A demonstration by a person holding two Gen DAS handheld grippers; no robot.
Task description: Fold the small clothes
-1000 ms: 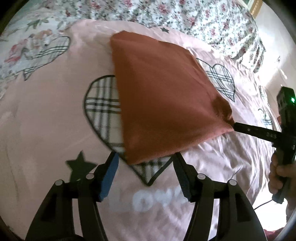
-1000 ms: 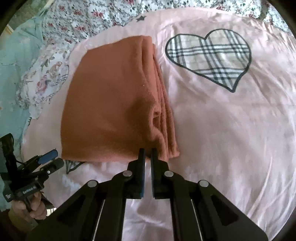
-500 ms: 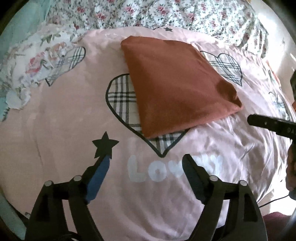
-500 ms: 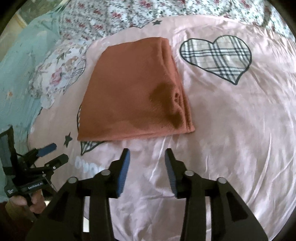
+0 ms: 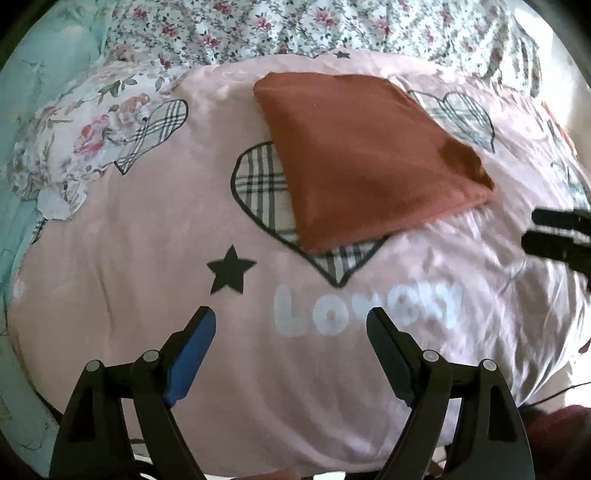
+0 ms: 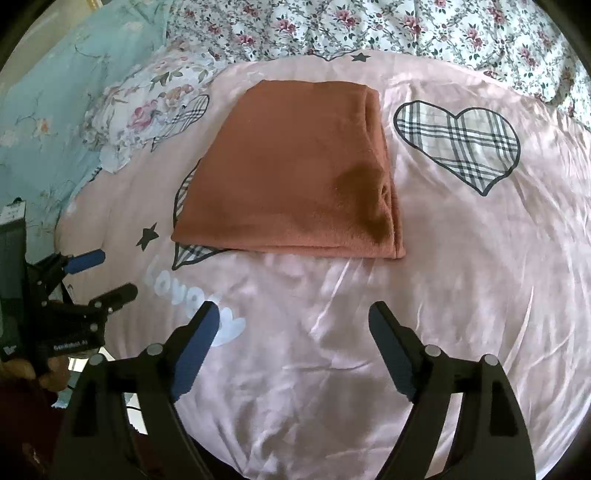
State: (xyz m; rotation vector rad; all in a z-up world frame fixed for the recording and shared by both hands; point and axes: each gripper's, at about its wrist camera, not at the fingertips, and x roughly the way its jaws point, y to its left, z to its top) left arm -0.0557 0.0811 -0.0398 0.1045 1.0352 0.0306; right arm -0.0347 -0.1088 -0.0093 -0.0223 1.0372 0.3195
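A rust-orange garment (image 5: 365, 155) lies folded into a flat rectangle on the pink quilt (image 5: 140, 258); it also shows in the right wrist view (image 6: 295, 173), its layered edge on the right. My left gripper (image 5: 291, 317) is open and empty, held back from the garment over the white lettering. My right gripper (image 6: 293, 312) is open and empty, well short of the garment's near edge. The left gripper appears at the left of the right wrist view (image 6: 99, 273), and the right gripper at the right edge of the left wrist view (image 5: 554, 232).
The pink quilt carries plaid hearts (image 6: 461, 140), black stars (image 5: 231, 269) and white lettering (image 5: 365, 306). Floral bedding (image 6: 369, 26) lies behind, and a teal floral sheet (image 6: 55, 92) to the left. The bed's near edge is just below the grippers.
My right gripper was shut on the garment's near corner, then opened and drew back. My left gripper also drew back from the garment, staying open. The garment now lies flat.
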